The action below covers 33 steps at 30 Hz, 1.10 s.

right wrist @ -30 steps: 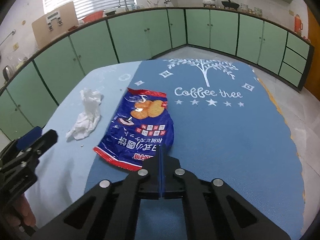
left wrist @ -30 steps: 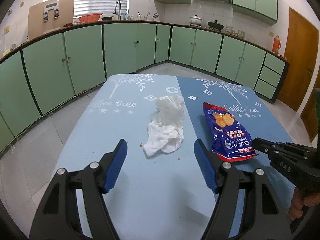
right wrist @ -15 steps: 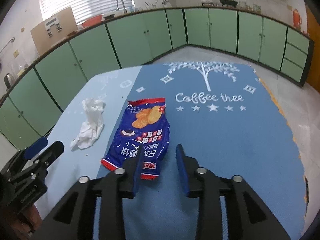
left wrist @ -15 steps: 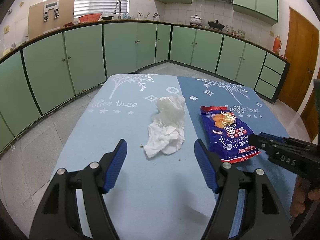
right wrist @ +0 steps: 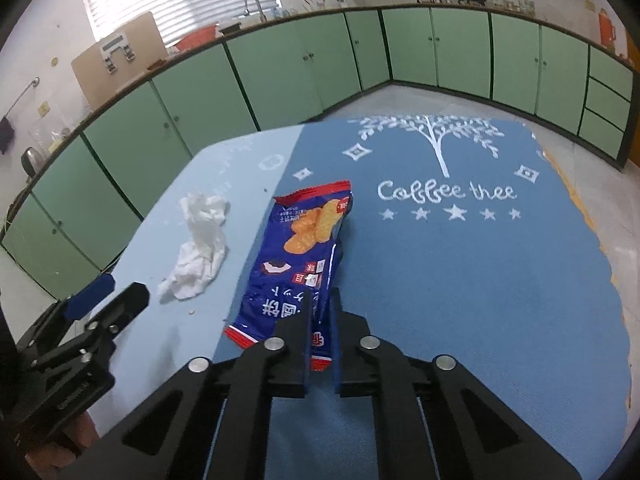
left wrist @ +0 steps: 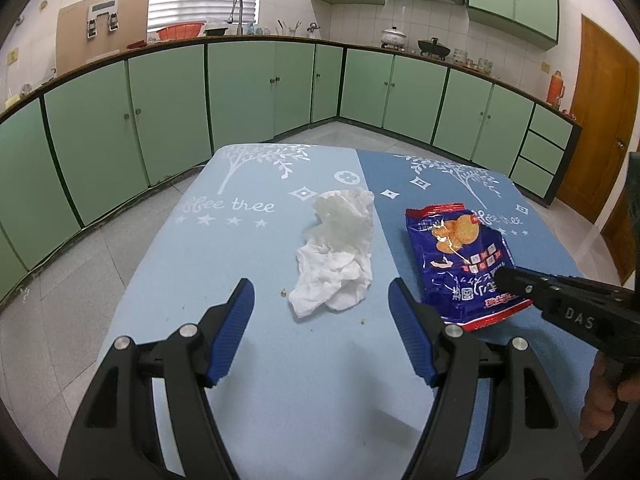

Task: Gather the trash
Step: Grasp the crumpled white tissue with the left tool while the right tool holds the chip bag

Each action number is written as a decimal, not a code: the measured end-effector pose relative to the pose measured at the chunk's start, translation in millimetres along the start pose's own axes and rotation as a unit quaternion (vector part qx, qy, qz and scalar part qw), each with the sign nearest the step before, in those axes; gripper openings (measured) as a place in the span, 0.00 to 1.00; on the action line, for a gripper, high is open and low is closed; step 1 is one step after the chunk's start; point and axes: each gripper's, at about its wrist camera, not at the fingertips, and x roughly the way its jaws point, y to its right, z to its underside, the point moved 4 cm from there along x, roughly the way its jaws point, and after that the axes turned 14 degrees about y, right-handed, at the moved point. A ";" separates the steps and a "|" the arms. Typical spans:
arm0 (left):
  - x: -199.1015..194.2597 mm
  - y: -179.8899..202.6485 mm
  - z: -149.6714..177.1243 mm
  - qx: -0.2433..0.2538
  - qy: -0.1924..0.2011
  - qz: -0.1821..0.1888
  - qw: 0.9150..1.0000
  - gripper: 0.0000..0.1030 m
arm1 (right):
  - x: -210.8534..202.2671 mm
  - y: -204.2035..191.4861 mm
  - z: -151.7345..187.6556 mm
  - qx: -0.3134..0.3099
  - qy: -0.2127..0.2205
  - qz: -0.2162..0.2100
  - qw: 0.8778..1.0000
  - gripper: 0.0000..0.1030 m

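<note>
The right gripper (right wrist: 320, 312) is pinching the snack packet (right wrist: 298, 258) at its near end, at six o'clock on the table (right wrist: 480, 280). The left gripper (left wrist: 320, 320) is hanging released, the crumpled tissue (left wrist: 336, 256) lying at its twelve o'clock.

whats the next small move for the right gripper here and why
Probably lift. The right gripper is pinched shut on the near edge of the blue crinkly foil snack bag, whose far end lies on the blue tablecloth. The open left gripper faces the crumpled white tissue, not touching it.
</note>
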 end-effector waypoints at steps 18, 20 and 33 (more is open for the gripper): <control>50.7 9.4 -3.9 -0.001 -0.047 0.002 0.999 0.62 | -14.1 24.2 -9.0 -0.001 0.027 0.028 0.999 0.05; 59.8 11.6 1.1 -0.003 -0.074 0.013 0.997 0.34 | -13.0 26.0 -8.3 0.002 0.027 0.028 0.999 0.05; 26.3 15.8 -11.4 -0.011 -0.035 0.032 0.999 0.03 | -29.6 33.7 -12.7 0.017 0.041 0.030 0.999 0.05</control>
